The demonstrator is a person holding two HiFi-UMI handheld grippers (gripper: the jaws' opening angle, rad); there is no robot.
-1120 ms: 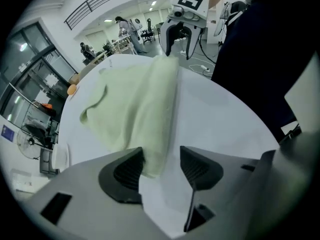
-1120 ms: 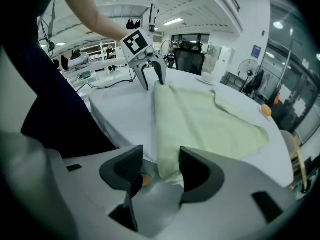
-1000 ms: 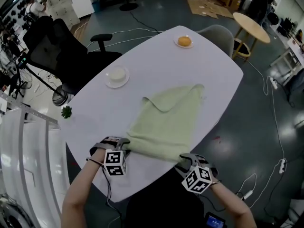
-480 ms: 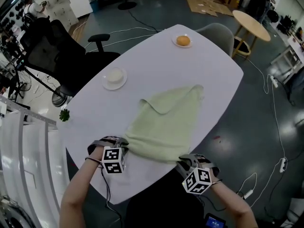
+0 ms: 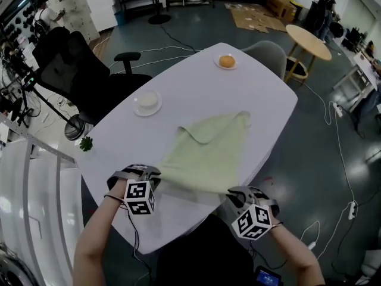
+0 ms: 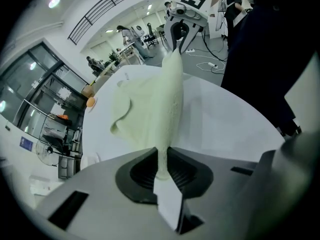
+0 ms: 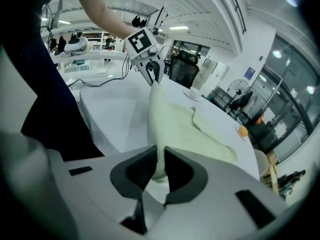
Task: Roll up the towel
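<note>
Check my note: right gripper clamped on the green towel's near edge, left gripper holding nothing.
Wrong: the left gripper too is shut on the towel at its near edge, as the left gripper view shows. The right gripper grips as noted; both pairs of jaws have just been closing on it.

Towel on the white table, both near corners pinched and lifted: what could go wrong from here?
The left tongs and right tongs have just been closing, each on only a thin sliver of the towel; either corner could slip out. The far left corner is already folded over, so the roll may come out uneven.
</note>
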